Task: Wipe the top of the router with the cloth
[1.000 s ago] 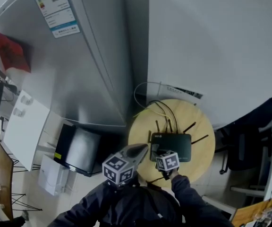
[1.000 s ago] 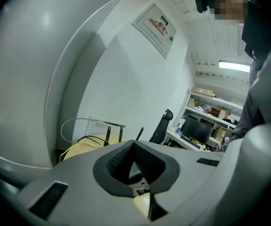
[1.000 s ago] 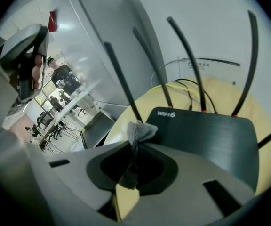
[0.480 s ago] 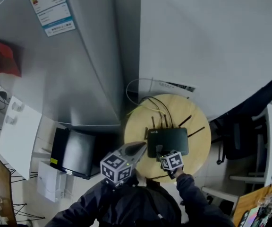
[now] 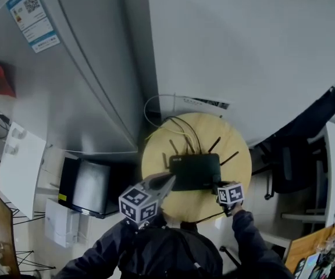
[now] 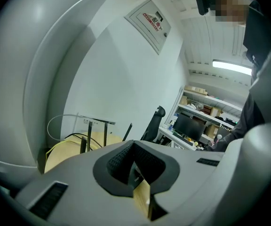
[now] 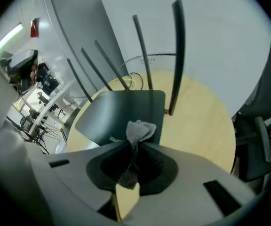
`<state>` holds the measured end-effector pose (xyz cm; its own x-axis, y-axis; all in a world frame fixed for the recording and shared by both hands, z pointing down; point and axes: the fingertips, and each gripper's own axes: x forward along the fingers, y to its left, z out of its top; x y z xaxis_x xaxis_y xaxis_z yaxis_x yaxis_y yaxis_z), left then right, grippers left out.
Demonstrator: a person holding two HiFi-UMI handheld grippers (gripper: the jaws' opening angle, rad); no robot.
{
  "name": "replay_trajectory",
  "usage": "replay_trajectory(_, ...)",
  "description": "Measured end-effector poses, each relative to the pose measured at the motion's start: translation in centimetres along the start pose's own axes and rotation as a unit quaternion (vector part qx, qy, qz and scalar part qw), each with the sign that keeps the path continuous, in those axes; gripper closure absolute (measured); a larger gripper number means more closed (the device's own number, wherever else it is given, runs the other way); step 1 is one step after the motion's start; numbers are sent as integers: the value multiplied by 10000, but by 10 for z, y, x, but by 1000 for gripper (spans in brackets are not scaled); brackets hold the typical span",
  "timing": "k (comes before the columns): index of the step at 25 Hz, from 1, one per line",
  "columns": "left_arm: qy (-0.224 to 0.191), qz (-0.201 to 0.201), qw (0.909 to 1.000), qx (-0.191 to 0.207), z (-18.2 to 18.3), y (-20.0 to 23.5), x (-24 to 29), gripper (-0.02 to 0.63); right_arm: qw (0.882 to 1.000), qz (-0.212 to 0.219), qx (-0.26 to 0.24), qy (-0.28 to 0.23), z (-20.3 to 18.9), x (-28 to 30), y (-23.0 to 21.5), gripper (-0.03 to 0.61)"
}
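A black router [image 5: 195, 171] with several antennas lies on a round wooden table [image 5: 237, 156]. In the right gripper view the router [image 7: 119, 112] is just beyond the jaws. My right gripper [image 7: 134, 142] is shut on a small grey cloth [image 7: 140, 130], which bunches out of the jaws over the router's near right corner. In the head view my right gripper [image 5: 221, 186] is at the router's front right corner. The left gripper [image 5: 168, 181] hovers at the router's front left edge, and the left gripper view shows it [image 6: 134, 147] shut and empty.
Cables [image 5: 182, 127] run from the router's back off the table's far edge toward the white wall. A grey refrigerator [image 5: 68, 86] stands to the left, with a dark box [image 5: 89, 188] on the floor. An office chair [image 5: 298, 156] stands to the right.
My right gripper with the cloth has slid right, from the middle of the router's front to its right front corner. The left gripper has stayed put.
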<state>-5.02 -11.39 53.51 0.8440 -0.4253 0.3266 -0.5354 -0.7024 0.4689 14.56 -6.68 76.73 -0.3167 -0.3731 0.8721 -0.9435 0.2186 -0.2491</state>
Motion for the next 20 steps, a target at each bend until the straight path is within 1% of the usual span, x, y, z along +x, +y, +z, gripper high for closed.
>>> replay_trajectory(3, -23, 117, 9999, -52, -4, -16, 14, 612, 9996, 264, -100, -23, 1, -3, -7, 508)
replay_trajectory(6, -63, 270, 9996, -68, -4, -28, 27, 612, 9979, 531, -356, -54, 6, -5, -3, 508)
replay_trajectory(10, -168, 482, 9987, -76, -2, -40, 33, 612, 9937, 843, -606, -423, 17, -19, -5, 508)
replay_trajectory(12, -218, 579, 9981, -61, -2, -44, 35, 612, 9928, 816, -707, -517, 21, -23, -20, 508)
replay_trajectory(15, -303, 729, 9969, -71, -2, -48, 35, 612, 9930, 590, -980, -312, 20, -15, -50, 508)
replay_trajectory(17, -364, 826, 9959, -86, -1, -51, 34, 612, 9902, 454, -1315, -110, 19, -4, -66, 508)
replay_trajectory(20, -438, 986, 9941, -118, -2, -52, 29, 612, 9810, 457, -1883, 41, 26, 10, -71, 508)
